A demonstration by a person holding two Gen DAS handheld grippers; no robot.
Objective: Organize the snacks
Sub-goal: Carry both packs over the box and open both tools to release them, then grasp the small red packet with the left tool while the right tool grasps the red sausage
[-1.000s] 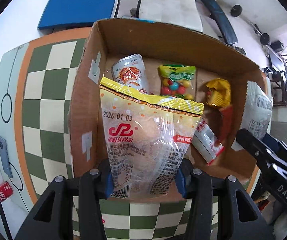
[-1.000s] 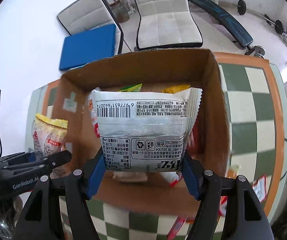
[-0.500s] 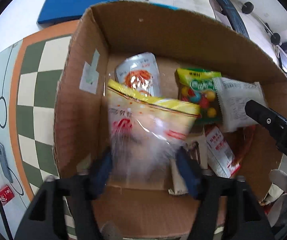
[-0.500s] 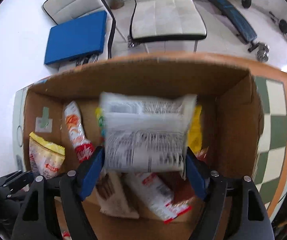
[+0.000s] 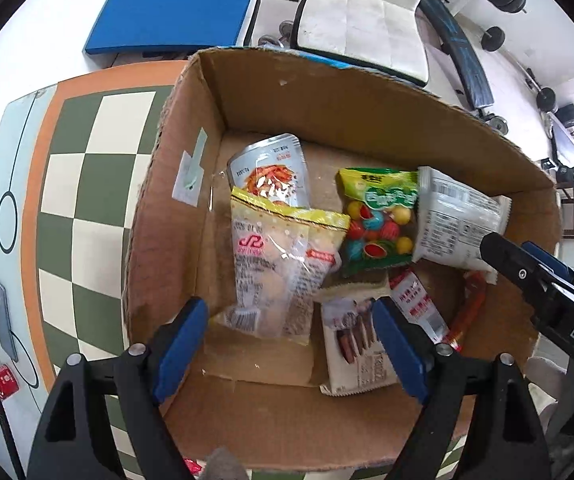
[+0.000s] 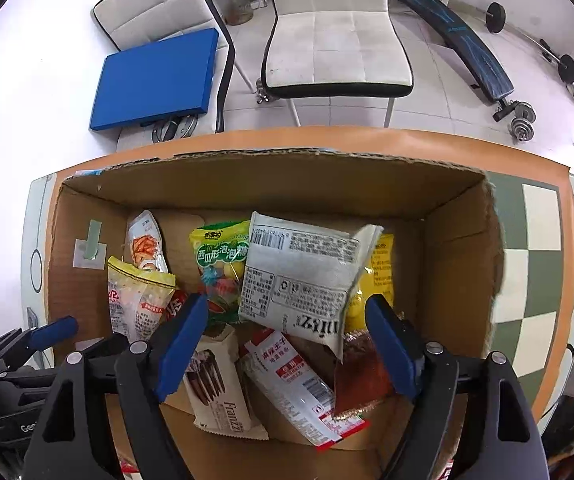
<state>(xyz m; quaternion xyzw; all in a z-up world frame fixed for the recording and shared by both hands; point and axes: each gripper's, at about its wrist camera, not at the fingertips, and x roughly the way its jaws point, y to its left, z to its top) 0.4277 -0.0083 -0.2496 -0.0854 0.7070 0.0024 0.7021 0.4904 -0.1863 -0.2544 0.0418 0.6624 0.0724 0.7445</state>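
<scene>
2 hand-held grippers, left (image 5: 289,354) and right (image 6: 287,346), opening empty above half-buried snacks in the box (image 5: 327,92).

The yellow bag (image 6: 381,276) at the middle right of the right wrist view is mostly hidden under the white packet (image 6: 299,280). The dark red pack (image 6: 361,376) below it is partly covered too. In the left wrist view, a red thing (image 5: 469,308) at the lower right shows only as a thin strip. The biscuit pack (image 5: 353,350) sits partly behind a blue finger (image 5: 397,350). The small print on the packets is too tiny to read.
</scene>
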